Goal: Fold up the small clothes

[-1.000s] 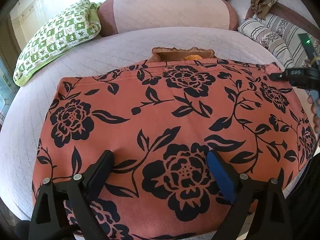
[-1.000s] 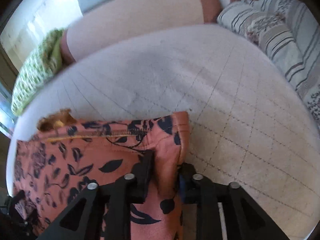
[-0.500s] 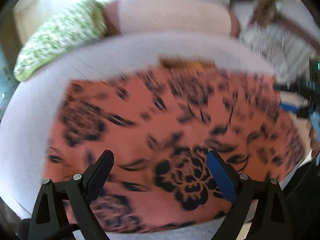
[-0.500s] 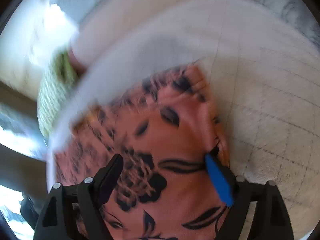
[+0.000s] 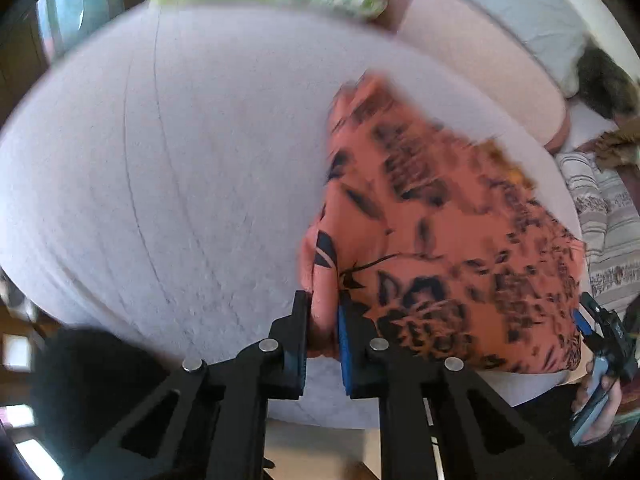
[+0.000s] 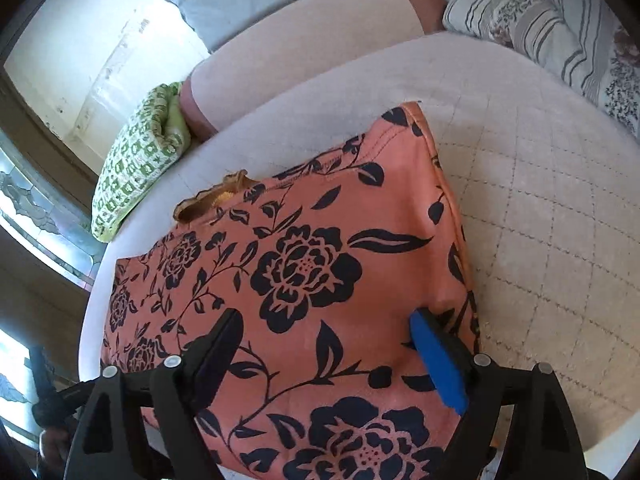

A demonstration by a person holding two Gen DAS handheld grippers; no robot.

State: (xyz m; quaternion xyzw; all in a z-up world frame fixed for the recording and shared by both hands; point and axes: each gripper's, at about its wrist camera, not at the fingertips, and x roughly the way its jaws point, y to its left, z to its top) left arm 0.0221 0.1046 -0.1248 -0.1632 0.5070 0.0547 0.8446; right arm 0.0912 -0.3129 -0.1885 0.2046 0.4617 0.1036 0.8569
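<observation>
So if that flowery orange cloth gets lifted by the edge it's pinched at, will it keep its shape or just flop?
The orange floral garment will probably flop: its edge already bunches between the left gripper's shut jaws. It looks thin and light, lying flat on the quilted bed. The free side would likely trail and drag.

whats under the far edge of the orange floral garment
A brown ruffled fabric piece pokes out from under the orange floral garment; the rest of it is covered.
</observation>
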